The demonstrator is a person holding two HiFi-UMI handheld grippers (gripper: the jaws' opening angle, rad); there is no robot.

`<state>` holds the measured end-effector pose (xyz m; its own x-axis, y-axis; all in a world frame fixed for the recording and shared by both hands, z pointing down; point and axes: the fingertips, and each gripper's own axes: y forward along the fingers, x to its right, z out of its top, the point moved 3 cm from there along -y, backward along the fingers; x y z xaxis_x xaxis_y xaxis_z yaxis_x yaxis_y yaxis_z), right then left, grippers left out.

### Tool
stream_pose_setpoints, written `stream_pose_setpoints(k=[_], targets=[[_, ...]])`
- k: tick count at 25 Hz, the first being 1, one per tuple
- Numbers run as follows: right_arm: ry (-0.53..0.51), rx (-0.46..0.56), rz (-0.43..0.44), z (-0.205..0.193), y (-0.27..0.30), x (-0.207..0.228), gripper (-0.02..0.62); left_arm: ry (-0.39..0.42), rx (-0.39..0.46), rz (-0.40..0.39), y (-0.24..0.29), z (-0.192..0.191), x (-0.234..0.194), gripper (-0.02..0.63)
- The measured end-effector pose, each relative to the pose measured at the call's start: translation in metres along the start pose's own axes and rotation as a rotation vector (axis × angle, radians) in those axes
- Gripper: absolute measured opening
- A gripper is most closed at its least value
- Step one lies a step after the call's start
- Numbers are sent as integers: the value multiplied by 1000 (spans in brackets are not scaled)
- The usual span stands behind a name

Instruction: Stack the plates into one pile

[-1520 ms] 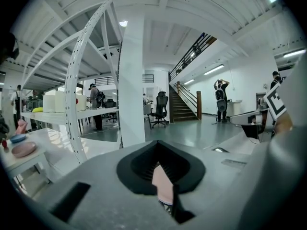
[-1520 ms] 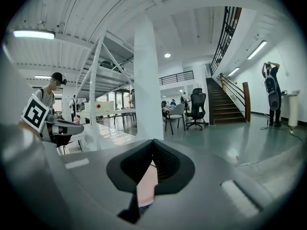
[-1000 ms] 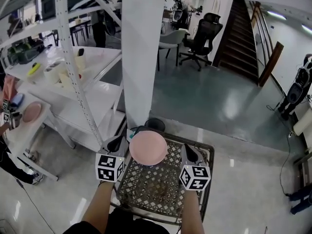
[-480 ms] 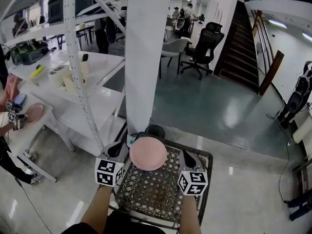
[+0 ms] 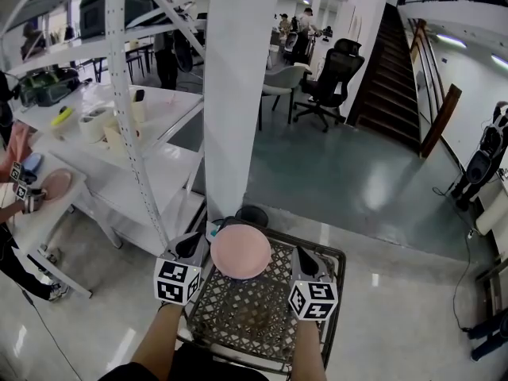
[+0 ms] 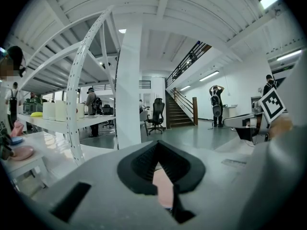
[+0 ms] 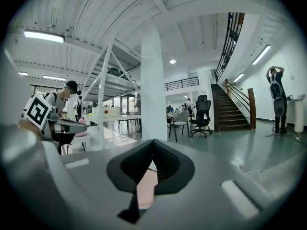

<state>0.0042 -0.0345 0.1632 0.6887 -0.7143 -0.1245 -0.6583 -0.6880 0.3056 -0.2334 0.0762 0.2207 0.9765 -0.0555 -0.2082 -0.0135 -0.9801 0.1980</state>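
**Plate sits between two closed grippers on the lattice table**

Hardly anything has moved over the last second: the head view has tipped up a little, and both grippers have kept their places on either side of the pink plate (image 5: 240, 250), which has not shifted.

The left gripper (image 5: 193, 245) has its jaws pressed together with nothing between them; pink shows only through the gap below them. The right gripper (image 5: 299, 258) is likewise closed and empty. Neither touches the plate as far as the head view shows.

The plate lies face up at the far edge of the metal lattice table (image 5: 238, 312). No loose plate lies elsewhere on that table, so the stacking looks finished or close to it. Whether more plates sit under the pink one cannot be told from above. A dark round thing (image 5: 252, 210) sits just behind the plate, and it is unclear whether it is a plate.

Beyond the table stands a white pillar (image 5: 236, 94), and to its left a white perforated rack (image 5: 131, 109) over white tables (image 5: 151, 182). A second pink plate (image 5: 55, 182) lies on a small table at the far left, beside another person's arm. A glossy grey-green floor (image 5: 341, 173) runs back to an office chair (image 5: 333, 74) and a staircase (image 5: 397, 62).
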Motion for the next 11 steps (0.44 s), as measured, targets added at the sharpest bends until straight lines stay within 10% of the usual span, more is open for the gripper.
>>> stream_pose_setpoints(k=[11], targets=[[9,18,2,4,-1,5,6,14,8,-5,0,5,0,0]])
